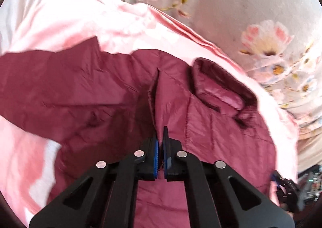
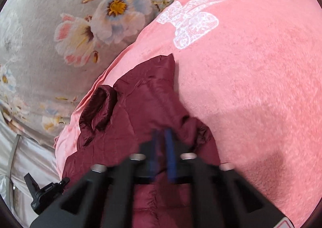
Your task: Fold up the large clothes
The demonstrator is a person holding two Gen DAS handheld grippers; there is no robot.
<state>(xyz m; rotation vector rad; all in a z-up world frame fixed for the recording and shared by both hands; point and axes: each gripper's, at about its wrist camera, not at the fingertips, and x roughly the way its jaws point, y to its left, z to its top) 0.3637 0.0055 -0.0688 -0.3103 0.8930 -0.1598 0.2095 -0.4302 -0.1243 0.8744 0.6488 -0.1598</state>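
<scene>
A maroon padded jacket (image 1: 112,95) lies spread on a pink blanket (image 2: 251,79) over the bed; left tool (image 1: 161,143) and right tool (image 2: 163,143), both narrowed onto its fabric, seem ready to lift a fold

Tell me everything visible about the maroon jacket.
The maroon jacket is a shiny, quilted, puffy garment with stitched seams and a stand-up collar. It lies spread but wrinkled on a pink fleece blanket, one flat panel reaching toward the left in the left wrist view. The left gripper and the right gripper are shut over its fabric; whether either pinches cloth cannot be told.
</scene>
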